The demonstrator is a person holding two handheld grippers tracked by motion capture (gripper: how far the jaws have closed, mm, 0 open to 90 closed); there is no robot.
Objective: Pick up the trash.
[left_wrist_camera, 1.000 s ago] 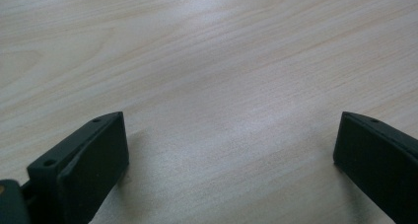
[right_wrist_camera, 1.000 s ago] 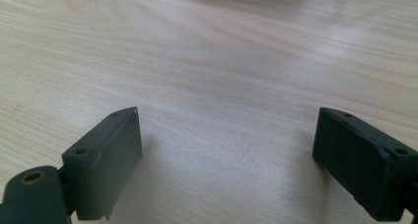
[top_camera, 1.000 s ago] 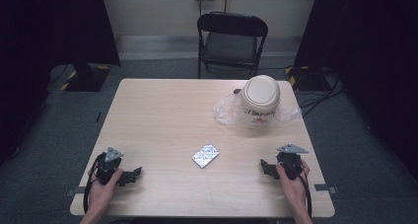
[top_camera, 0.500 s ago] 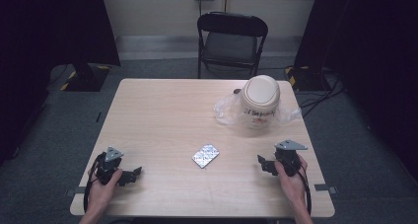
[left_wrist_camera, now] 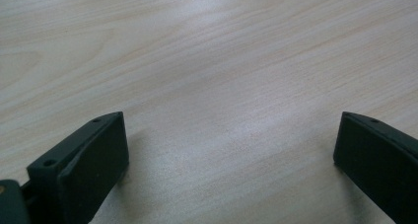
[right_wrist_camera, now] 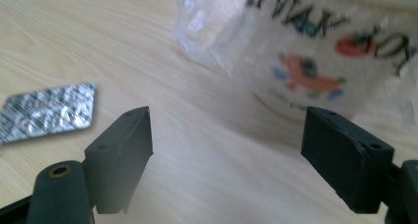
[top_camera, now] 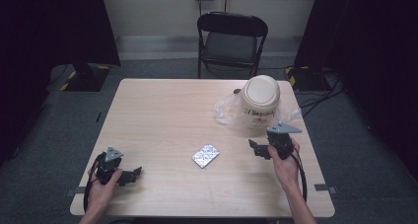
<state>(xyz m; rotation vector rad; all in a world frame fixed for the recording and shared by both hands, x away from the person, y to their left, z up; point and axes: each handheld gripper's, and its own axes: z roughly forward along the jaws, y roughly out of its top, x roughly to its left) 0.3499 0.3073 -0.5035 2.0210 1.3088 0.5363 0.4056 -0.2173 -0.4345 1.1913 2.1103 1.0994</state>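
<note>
Grippers first: the left gripper (top_camera: 129,175), black with a grey three-cornered plate on top, sits near the table's seven o'clock corner in the high view, held by the person's left hand (top_camera: 102,187). Its jaws stand wide apart with bare wood between them in the left gripper view (left_wrist_camera: 229,150). The right gripper (top_camera: 258,148), of the same build, is held by the right hand (top_camera: 285,160) at about four o'clock on the table, jaws pointing toward nine o'clock. In the right gripper view (right_wrist_camera: 226,157) those jaws are also spread wide, clasping nothing.

Just beyond the right gripper, at two o'clock on the table, stands a cream round tub with printed lettering and a coloured picture (top_camera: 260,101), wrapped in a crumpled clear plastic bag (top_camera: 226,111); it looms close past the right-hand jaw in the right gripper view (right_wrist_camera: 315,51). A silver foil blister pack of pills (top_camera: 205,156) lies flat near the table's centre, slightly toward six o'clock, between the two grippers and apart from both; it shows at ten o'clock in the right gripper view (right_wrist_camera: 47,111).

The light wooden table (top_camera: 167,115) stands on grey carpet, with a black folding chair (top_camera: 231,39) beyond its twelve o'clock edge.
</note>
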